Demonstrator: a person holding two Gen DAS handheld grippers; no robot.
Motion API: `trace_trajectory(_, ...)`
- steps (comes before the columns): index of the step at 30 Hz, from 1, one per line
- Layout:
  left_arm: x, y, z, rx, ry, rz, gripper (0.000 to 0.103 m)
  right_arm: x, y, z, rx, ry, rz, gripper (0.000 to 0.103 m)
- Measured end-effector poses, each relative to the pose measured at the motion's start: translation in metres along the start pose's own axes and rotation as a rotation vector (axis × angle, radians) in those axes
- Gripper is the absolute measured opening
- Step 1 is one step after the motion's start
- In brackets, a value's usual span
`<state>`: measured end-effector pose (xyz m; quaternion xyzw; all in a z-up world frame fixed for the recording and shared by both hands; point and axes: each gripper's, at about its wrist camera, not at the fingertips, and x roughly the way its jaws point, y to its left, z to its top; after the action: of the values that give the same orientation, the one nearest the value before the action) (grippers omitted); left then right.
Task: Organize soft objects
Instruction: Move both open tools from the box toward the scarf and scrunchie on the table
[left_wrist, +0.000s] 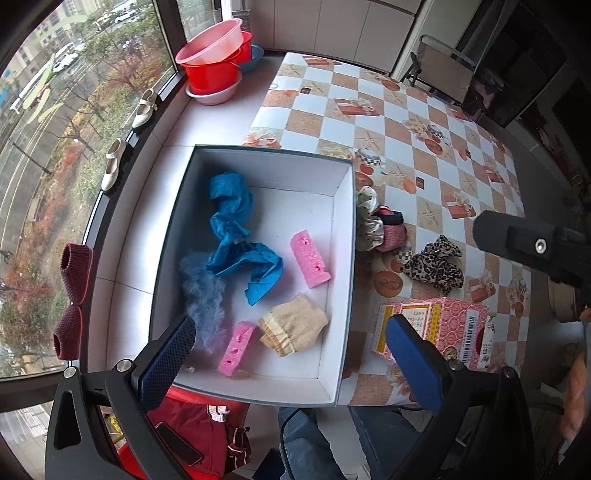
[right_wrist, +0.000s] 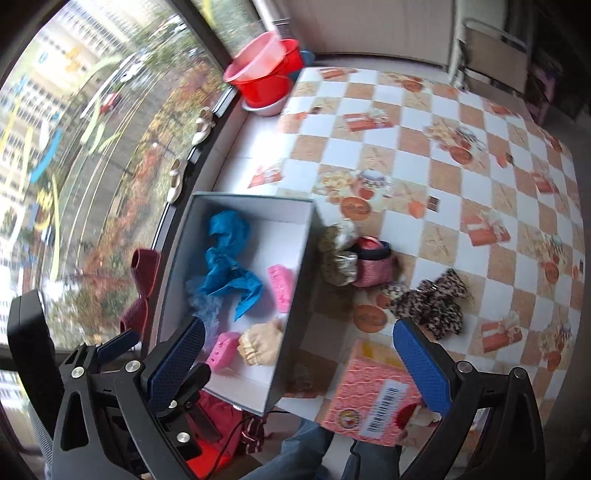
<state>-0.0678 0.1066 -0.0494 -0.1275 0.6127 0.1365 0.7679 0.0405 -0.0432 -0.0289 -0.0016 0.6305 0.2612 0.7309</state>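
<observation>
An open white box (left_wrist: 343, 229) (right_wrist: 295, 317) sits at the table's left edge. Inside lie a blue cloth (left_wrist: 236, 236) (right_wrist: 229, 262), two pink sponges (left_wrist: 309, 264) (left_wrist: 236, 349), a beige sock (left_wrist: 293, 325) (right_wrist: 260, 345) and a pale blue fluffy piece (left_wrist: 205, 295). On the table right of the box lie a spotted scrunchie (left_wrist: 369, 221) (right_wrist: 338, 254), a pink knit item (left_wrist: 393, 230) (right_wrist: 373, 264) and a leopard-print scrunchie (left_wrist: 436, 264) (right_wrist: 432, 302). My left gripper (left_wrist: 291, 354) is open and empty above the box's near end. My right gripper (right_wrist: 299, 362) is open and empty above the box's near right wall.
A pink patterned carton (left_wrist: 436, 332) (right_wrist: 369, 395) stands at the table's near edge. Stacked red and pink basins (left_wrist: 214, 55) (right_wrist: 266, 74) sit on the window ledge, with white shoes (left_wrist: 144, 109) and maroon knit slippers (left_wrist: 74, 295). A red garment (left_wrist: 199, 439) lies below the box.
</observation>
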Motion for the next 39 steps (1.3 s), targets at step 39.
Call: trace_trajectory(39, 0.049, -0.090, 0.048, -0.028, 0.082, -0.009, 0.103, 0.230, -0.090, 0.066, -0.153, 0.441, 0.054, 0.103)
